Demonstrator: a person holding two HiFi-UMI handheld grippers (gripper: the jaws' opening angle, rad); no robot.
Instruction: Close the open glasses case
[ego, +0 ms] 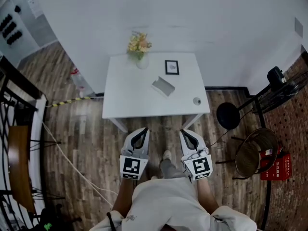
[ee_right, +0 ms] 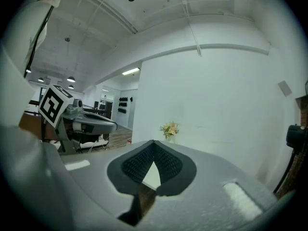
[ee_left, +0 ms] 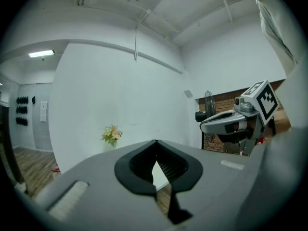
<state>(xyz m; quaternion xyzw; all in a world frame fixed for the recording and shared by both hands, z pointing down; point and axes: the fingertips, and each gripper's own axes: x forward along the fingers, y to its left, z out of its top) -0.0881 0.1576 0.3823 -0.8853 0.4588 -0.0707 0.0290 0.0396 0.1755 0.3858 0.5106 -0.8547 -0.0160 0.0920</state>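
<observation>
Head view looks steeply down on a wood floor [ego: 86, 138] and a white counter [ego: 130, 100] that stands with its far edge against a white wall [ego: 192, 23]. Both tools are off the counter, just short of its near edge and over the floor, side by side with their tips toward it. The left tool [ego: 141, 133] sits before the counter's near left leg and the right tool [ego: 187, 134] before its near right leg. In each gripper view the two jaws meet at their tips, with nothing between them; only a sliver of the counter shows through the hollow behind the tips.

On the counter, flowers [ego: 138, 44] in a pale vase stand at the far edge, left of middle. A dark frame [ego: 172, 67] stands right of them, toward the back. The case [ego: 163, 86] lies open near the counter's middle, slightly right, well apart from both tools. A small round thing [ego: 197, 101] sits at the near right corner.
</observation>
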